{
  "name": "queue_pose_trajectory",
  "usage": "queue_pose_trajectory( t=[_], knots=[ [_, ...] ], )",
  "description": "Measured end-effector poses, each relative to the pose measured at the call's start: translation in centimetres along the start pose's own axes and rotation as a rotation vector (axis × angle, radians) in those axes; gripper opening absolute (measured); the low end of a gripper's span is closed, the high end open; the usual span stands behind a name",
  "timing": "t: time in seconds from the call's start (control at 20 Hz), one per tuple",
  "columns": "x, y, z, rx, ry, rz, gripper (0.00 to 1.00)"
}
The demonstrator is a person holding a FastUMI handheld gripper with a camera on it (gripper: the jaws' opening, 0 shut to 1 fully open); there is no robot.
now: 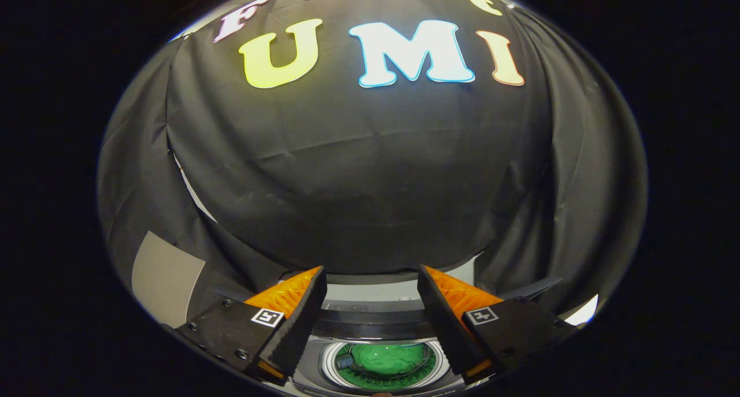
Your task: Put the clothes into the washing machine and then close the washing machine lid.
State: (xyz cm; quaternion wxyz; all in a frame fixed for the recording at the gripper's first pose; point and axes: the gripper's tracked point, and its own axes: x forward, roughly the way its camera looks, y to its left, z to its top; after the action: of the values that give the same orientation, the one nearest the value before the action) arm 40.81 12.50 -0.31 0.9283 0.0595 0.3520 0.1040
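My gripper is open, its two fingers spread wide with nothing between them. Below and between the fingers lies the washing machine, seen from above, with its round drum opening uncovered. A green piece of clothing lies bunched inside the drum, with a small dark object beside it at the left. The machine's dark rear panel runs across just beyond the opening. The gripper hangs above the machine, touching nothing.
The black cloth wall of the booth hangs close behind the machine and wraps round both sides. A pale grey panel shows low on the left, beyond the left finger.
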Motion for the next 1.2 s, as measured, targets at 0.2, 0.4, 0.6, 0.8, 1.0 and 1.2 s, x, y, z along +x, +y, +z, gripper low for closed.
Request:
queue_pose_trajectory(
  t=[0.2, 0.4, 0.6, 0.8, 1.0, 1.2],
  knots=[
    [0.0, -0.2, -0.3, -0.050, -0.001, -0.006, 0.99],
    [-0.9, -0.2, -1.0, -0.052, -0.001, 0.000, 0.99],
    [-3.1, 0.0, -2.4, -0.064, -0.056, 0.005, 0.99],
    [-4.9, 0.2, -3.5, -0.078, -0.161, 0.018, 0.99],
    [-6.8, 0.2, -5.5, -0.084, -0.233, 0.018, 0.99],
    [-8.3, 0.2, -6.9, -0.085, -0.329, 0.026, 0.98]
  ],
)
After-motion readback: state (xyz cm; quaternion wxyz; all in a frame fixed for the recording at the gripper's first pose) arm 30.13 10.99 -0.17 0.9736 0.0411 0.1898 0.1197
